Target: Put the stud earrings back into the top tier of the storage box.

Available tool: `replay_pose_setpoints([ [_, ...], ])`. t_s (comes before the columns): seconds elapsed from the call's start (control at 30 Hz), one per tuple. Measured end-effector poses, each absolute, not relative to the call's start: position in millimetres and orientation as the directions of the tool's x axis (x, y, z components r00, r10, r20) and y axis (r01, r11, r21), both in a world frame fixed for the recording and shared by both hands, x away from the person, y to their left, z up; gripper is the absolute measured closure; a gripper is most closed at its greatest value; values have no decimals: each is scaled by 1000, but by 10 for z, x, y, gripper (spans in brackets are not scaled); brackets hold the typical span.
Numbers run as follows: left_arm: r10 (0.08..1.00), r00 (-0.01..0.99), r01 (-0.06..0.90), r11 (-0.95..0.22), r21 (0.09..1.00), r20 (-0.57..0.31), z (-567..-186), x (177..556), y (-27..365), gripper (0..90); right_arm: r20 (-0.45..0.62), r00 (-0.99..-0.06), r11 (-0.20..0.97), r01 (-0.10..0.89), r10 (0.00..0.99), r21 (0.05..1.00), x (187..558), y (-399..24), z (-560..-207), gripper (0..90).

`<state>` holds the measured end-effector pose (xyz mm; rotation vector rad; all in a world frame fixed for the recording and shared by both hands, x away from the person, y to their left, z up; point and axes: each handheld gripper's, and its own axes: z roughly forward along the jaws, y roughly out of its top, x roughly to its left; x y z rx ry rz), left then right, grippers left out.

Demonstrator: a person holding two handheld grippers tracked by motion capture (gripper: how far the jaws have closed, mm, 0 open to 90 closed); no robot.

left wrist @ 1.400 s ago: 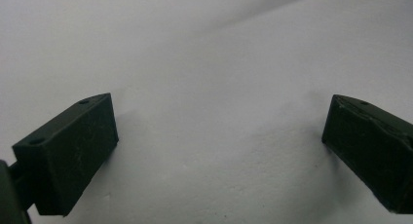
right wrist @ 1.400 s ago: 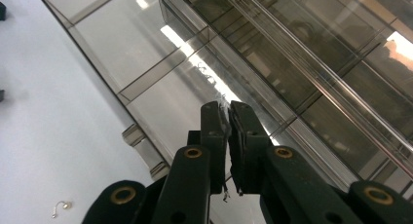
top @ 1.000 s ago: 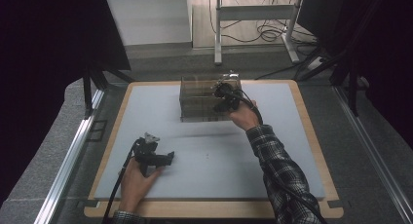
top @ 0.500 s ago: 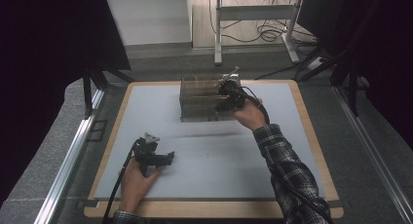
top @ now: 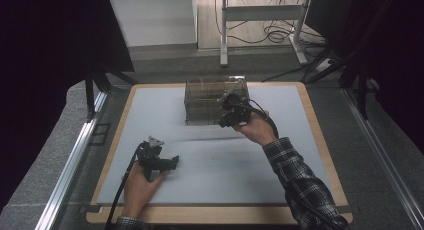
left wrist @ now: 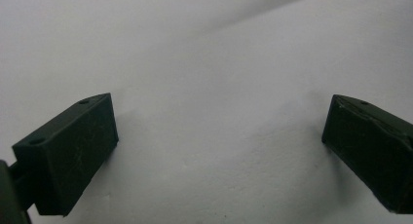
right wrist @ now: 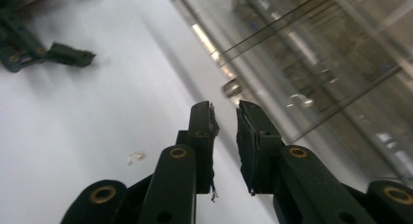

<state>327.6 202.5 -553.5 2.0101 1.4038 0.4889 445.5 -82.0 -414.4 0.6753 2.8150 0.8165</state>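
Nearest, two hands come in from the bottom edge of the high view, one gripper in each. Left gripper (top: pixel 159 160) rests low on the pale mat (top: pixel 210 185), held by a bare hand; in its own view both black blocky jaws stand wide apart with nothing between them but smooth mat, and their bases are cut off at the frame's edge. Farther up, the right gripper (right wrist: pixel 225 124), on a hand with a plaid sleeve (top: pixel 300 182), sits at the near right corner of one clear box (top: pixel 212 100); its jaws are close, a narrow gap showing, nothing pinched. That box is see-through plastic, rectangular, standing at the mat's far middle; what lies inside is hard to make out through glare. One wooden board (top: pixel 320 140) frames the mat
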Motion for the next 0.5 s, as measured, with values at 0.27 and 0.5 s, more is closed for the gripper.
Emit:
replay_pose_setpoints([
  [0.27, 931, 360, 696, -229, 681, -55, -5537, 3276, 2022, 0, 12, -910, 769, 358, 415, 529, 4269, -800, -4274, 783],
  [0.5, 931, 361, 696, -229, 681, -55, -5537, 3276, 2022, 0, 30, -920, 782, 348, 390, 518, 4157, -784, -4460, 810],
])
